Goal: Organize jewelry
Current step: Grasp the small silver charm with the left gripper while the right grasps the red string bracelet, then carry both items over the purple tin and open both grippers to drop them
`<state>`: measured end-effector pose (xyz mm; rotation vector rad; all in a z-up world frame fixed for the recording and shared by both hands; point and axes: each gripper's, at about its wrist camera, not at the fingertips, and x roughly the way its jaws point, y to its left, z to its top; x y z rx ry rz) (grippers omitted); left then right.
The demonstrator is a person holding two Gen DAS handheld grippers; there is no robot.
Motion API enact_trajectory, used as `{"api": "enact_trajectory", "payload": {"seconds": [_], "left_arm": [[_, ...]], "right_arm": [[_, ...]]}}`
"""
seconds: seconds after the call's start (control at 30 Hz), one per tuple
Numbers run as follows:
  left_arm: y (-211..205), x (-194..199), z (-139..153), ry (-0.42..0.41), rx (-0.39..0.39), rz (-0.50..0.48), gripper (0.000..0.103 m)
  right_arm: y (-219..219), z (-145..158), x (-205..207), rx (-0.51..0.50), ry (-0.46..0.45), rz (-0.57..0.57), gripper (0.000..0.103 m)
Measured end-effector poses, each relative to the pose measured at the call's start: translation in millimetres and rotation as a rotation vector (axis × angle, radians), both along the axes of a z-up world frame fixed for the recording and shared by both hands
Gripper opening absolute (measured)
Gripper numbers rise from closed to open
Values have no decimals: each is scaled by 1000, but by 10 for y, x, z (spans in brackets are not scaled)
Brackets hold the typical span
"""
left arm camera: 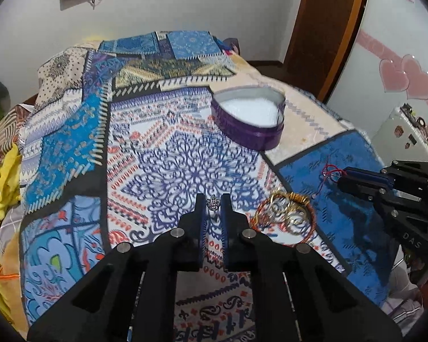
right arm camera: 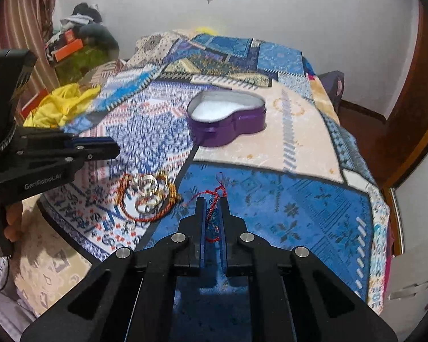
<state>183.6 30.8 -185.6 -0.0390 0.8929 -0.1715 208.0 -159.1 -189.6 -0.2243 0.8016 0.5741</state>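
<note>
My left gripper [left arm camera: 213, 203] is shut on a small silver crown ring [left arm camera: 214, 201], held at the fingertips just above the patterned bedspread. My right gripper [right arm camera: 213, 203] is shut on a red string bracelet [right arm camera: 217, 191], whose cord loops out past the tips and shows between the blue pads. A pile of gold and silver rings inside a red-and-gold bangle [left arm camera: 285, 213] [right arm camera: 147, 196] lies between the two grippers. Farther back stands an open purple heart-shaped tin [left arm camera: 249, 116] [right arm camera: 226, 119] with a white lining. The right gripper [left arm camera: 342, 178] shows at the right of the left wrist view, the left gripper [right arm camera: 114, 148] at the left of the right wrist view.
The patchwork bedspread [left arm camera: 179, 168] covers the bed. Yellow cloth [right arm camera: 60, 105] lies off the bed's left side, with clutter and a striped curtain behind. A wooden door frame [left arm camera: 328, 28] and a white cabinet with pink hearts [left arm camera: 399, 79] stand to the right. A hand [right arm camera: 12, 222] holds the left gripper's handle.
</note>
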Motion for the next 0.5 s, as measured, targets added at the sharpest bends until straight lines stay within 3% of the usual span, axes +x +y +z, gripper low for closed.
{"api": "enact_trajectory", "payload": {"seconds": [0.5], "left_arm": [[-63, 219, 618, -158, -34, -5, 8]], "right_arm": [[-13, 511, 255, 103, -122, -50, 7]]}}
